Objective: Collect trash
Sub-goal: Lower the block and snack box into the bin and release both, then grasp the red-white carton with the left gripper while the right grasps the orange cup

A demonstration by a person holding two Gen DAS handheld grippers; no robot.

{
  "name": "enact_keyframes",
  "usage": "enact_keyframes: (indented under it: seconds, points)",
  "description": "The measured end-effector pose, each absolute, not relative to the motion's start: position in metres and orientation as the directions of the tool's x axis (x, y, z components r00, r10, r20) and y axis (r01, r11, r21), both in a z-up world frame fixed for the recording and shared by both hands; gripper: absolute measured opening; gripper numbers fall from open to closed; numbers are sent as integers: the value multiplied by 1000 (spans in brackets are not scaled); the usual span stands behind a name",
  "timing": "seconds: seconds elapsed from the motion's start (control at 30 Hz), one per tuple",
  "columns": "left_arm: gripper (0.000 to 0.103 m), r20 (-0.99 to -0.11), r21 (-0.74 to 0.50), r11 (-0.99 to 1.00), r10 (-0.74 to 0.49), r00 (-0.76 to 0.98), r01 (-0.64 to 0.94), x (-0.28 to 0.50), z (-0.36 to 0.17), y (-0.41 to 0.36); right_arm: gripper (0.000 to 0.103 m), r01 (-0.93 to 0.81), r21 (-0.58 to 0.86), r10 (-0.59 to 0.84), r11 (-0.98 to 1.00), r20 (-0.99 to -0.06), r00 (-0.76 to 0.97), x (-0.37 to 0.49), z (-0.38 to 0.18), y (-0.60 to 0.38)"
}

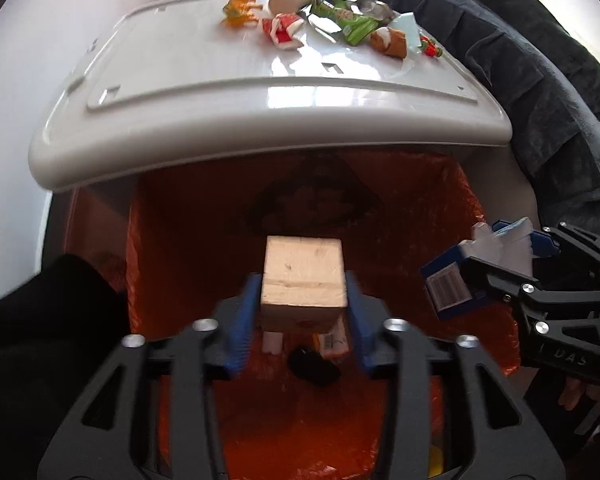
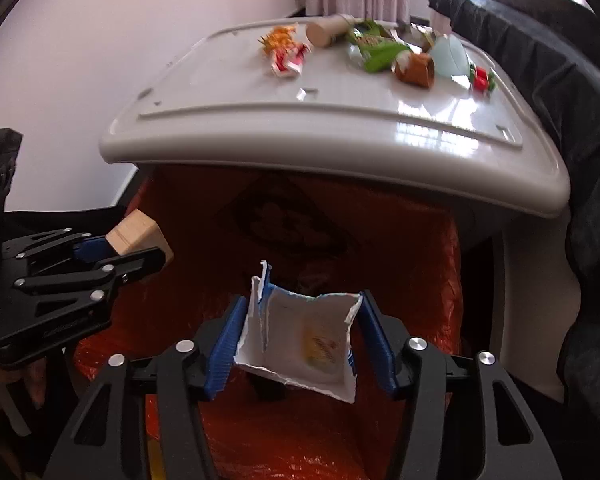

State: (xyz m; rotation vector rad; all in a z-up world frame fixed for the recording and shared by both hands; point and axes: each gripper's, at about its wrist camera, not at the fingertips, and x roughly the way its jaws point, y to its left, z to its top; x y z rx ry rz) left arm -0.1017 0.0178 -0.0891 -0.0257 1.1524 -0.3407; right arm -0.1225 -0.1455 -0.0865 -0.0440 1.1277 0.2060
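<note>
My left gripper [image 1: 302, 312] is shut on a tan box [image 1: 303, 280] and holds it over the orange-lined bin [image 1: 188, 232]. It shows in the right wrist view [image 2: 140, 252] at the left with the box [image 2: 134, 234]. My right gripper [image 2: 300, 336] is shut on a torn blue-and-white carton [image 2: 304, 344] over the same bin [image 2: 420, 280]. It shows in the left wrist view [image 1: 496, 264] at the right with the carton [image 1: 460, 276]. Some trash [image 1: 328, 344] lies in the bin.
A white table [image 1: 220, 92] stands just behind the bin and carries several wrappers and cups: orange wrapper [image 1: 240, 10], red-white wrapper [image 1: 282, 30], green bag [image 1: 346, 18], brown cup [image 1: 390, 40]. A dark sofa [image 1: 540, 80] runs along the right. A wall stands on the left.
</note>
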Motion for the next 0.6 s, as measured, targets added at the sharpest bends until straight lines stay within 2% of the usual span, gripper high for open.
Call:
enact_keyframes:
  seconds: [0.03, 0.07, 0.1, 0.37, 0.6]
  points:
    - [71, -894, -187, 955, -263, 364, 230, -102, -88, 19, 71, -170, 73, 139, 983, -898, 416, -122, -85, -148]
    - [75, -894, -179, 961, -249, 372, 213, -103, -86, 20, 73, -155, 77, 137, 985, -893, 429, -121, -82, -150]
    - [76, -891, -177, 963, -244, 383, 203, -102, -84, 21, 77, -142, 79, 135, 987, -886, 444, -121, -78, -154]
    - [79, -847, -203, 964, -260, 464, 169, -86, -60, 25, 79, -79, 86, 115, 993, -842, 527, -104, -51, -173]
    - [85, -773, -188, 969, -246, 585, 160, -22, -23, 10, 93, -28, 54, 58, 998, -731, 680, -64, 4, -187]
